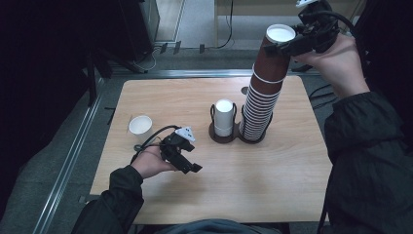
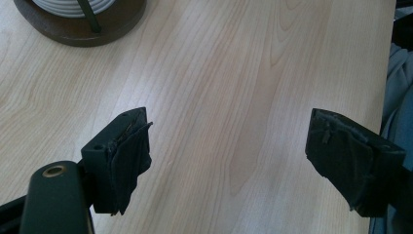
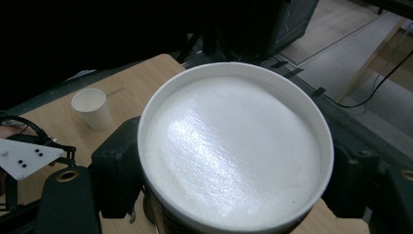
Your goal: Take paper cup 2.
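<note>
Gleaming white-bottomed brown cup (image 1: 278, 48), upside down

The high view is dim overall: the wooden table (image 1: 234, 185) is evenly lit from above while the floor and room around it sink into near black, and shadows on it are soft and short. In the left gripper view the light is brighter and flatter, the wood grain sharp, with the near black housing at the lower left edge slightly soft. The right gripper view has a broad glare patch across the white base of the cup (image 3: 234, 146), a nearly black upper left background, and bent lines toward the edges.
</note>
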`<state>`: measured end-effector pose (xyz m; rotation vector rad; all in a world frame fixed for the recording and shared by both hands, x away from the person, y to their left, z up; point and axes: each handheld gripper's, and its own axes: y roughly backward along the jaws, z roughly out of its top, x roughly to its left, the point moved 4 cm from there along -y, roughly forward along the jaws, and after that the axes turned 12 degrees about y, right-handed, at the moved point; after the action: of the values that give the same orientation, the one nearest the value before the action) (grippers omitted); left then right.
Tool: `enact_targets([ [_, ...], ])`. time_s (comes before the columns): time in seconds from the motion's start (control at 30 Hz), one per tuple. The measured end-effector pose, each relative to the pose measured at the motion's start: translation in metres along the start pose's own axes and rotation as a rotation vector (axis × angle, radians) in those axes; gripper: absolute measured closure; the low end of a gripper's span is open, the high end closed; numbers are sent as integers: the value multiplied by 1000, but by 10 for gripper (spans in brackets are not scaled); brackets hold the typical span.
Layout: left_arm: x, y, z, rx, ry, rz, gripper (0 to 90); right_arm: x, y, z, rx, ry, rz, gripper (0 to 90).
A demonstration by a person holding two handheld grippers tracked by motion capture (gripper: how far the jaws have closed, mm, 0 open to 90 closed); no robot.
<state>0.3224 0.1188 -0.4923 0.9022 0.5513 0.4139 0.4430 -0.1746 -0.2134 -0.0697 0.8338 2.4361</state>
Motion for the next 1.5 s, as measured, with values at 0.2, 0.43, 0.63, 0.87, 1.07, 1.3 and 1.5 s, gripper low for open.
enact_targets([
  [0.2,1,0,0,2,-2,-1,163,-1,11,14,-18,19,-12,231],
  [0.43,2,1,0,-3,6,-3,164,2,27,34,-38,57,-33,231],
  [0.63,3,1,-1,-5,9,-3,163,11,44,49,-86,79,-24,231],
  [0.87,3,2,0,3,29,-26,163,36,53,59,-117,128,45,231],
  [1.07,8,9,0,-20,41,-24,163,63,39,51,-110,130,129,231],
  [1.3,13,17,-1,-55,48,-30,163,90,25,41,-112,167,194,231],
  [1.5,15,21,-2,-66,48,-29,163,102,13,24,-115,175,240,231],
])
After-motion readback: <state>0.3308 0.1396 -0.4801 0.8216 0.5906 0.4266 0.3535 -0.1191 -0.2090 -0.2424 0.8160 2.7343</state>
